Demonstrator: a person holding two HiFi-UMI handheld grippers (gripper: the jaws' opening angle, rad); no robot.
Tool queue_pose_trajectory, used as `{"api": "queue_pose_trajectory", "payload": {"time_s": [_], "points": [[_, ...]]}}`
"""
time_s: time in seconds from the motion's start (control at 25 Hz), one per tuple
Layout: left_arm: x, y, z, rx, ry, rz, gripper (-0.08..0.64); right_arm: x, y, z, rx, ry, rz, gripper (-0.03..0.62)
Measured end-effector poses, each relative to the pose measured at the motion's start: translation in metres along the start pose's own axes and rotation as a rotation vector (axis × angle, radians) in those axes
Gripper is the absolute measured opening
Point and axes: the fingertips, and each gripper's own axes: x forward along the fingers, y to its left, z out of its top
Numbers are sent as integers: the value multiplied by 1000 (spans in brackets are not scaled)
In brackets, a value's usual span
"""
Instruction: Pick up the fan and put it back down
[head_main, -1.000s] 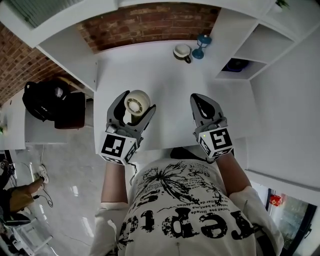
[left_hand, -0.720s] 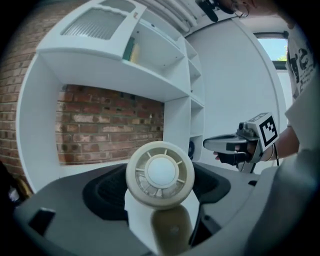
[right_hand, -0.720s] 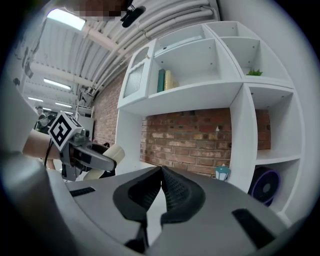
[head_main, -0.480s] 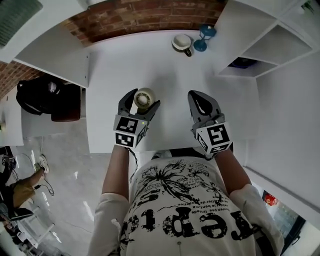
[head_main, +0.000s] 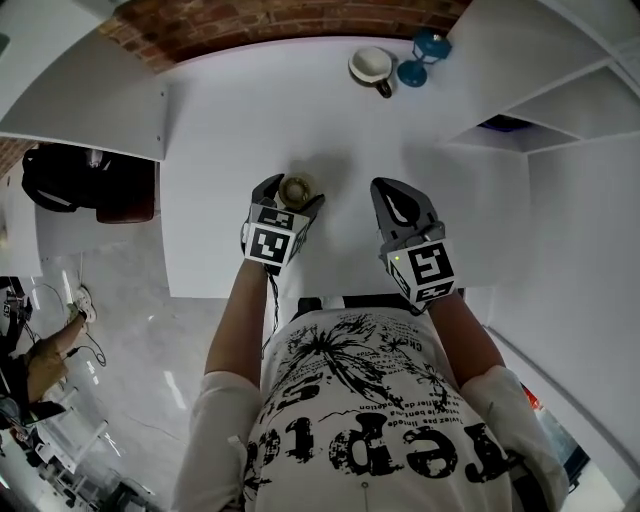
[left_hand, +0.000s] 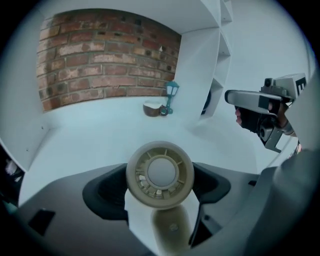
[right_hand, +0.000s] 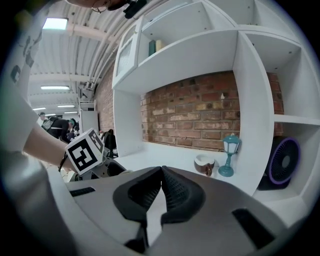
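A small beige fan with a round grille sits between the jaws of my left gripper, over the white desk near its front edge. In the left gripper view the fan head fills the gap of the left gripper, which is shut on it, and its stem hangs below. Whether the stem touches the desk I cannot tell. To the right, my right gripper hovers shut and empty; its pads meet in the right gripper view.
At the back of the desk stand a brown-and-white cup and a teal lantern. A purple fan sits in the shelf cubby on the right. A black bag lies on a low surface to the left.
The left gripper has carried the fan down, away from the head camera and closer to the desk. The right gripper has kept its place and stayed shut.
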Motion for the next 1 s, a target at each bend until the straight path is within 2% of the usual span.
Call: {"api": "queue_pose_trajectory", "payload": {"time_s": [0.24, 0.6, 0.76, 1.0], "points": [[26, 3, -27, -10, 117, 0, 374, 12, -13, -20, 19, 38, -1, 15], [48, 4, -46, -22, 205, -8, 374, 21, -24, -33, 30, 67, -10, 15], [47, 3, -50, -23, 218, -14, 374, 20, -22, -33, 31, 70, -21, 15], [41, 4, -48, -25, 174, -18, 374, 12, -11, -29, 16, 73, -39, 15]]}}
